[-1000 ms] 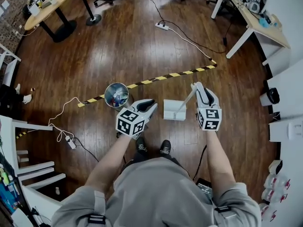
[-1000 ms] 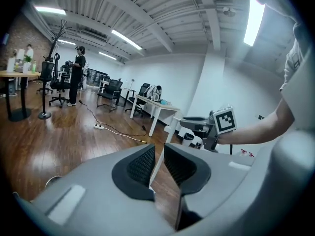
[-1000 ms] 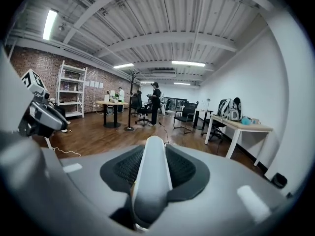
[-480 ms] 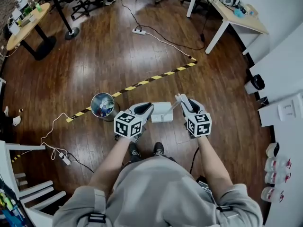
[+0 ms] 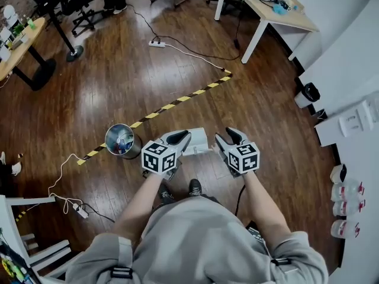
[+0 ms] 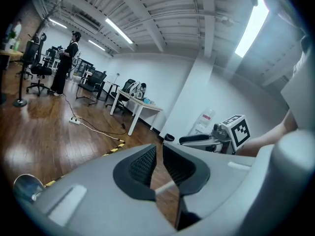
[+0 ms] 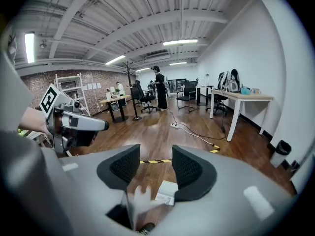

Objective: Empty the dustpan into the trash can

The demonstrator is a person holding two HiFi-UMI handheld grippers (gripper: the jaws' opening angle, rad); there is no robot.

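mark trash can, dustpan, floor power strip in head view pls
trash can (image 5: 136, 150): head view, outer side wall, lower right of the rim.
dustpan (image 5: 198, 139): head view, white pan body between the two grippers.
power strip (image 5: 156, 43): head view, middle of its white casing.

The head view looks steeply down from above the person onto the wooden floor (image 5: 118, 81), with the left tool (image 5: 179, 138) and right tool (image 5: 228, 137) close below. Each tool view sits low behind its own jaws and faces out across the room, the other tool at its edge. All three share the striped tape (image 5: 172, 106) and white worktop (image 5: 278, 18). The head and right tool views share the dustpan (image 5: 198, 139).
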